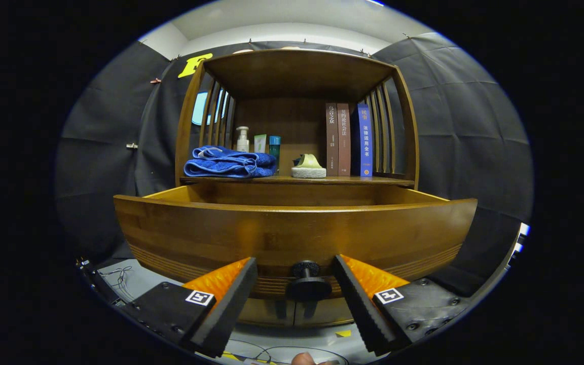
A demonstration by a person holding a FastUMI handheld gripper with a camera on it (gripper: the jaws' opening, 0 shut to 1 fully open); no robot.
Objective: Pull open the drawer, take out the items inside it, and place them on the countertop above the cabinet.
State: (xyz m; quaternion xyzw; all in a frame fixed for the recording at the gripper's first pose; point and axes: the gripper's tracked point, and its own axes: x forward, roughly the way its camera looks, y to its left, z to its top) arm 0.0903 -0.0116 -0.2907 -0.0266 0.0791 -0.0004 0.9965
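The wooden drawer stands pulled out toward me, its curved front panel just ahead of the fingers. Its round dark knob sits between the two fingertips with a gap on each side. My gripper is open and touches nothing. The drawer's inside is hidden behind the front panel. Above it runs the countertop of the cabinet, carrying a folded blue towel on the left.
On the countertop also stand a pump bottle, a small carton, a teal bottle, a green-and-white sponge-like item and three upright books. Slatted wooden sides and a top shelf enclose the countertop. Cables lie on the floor below.
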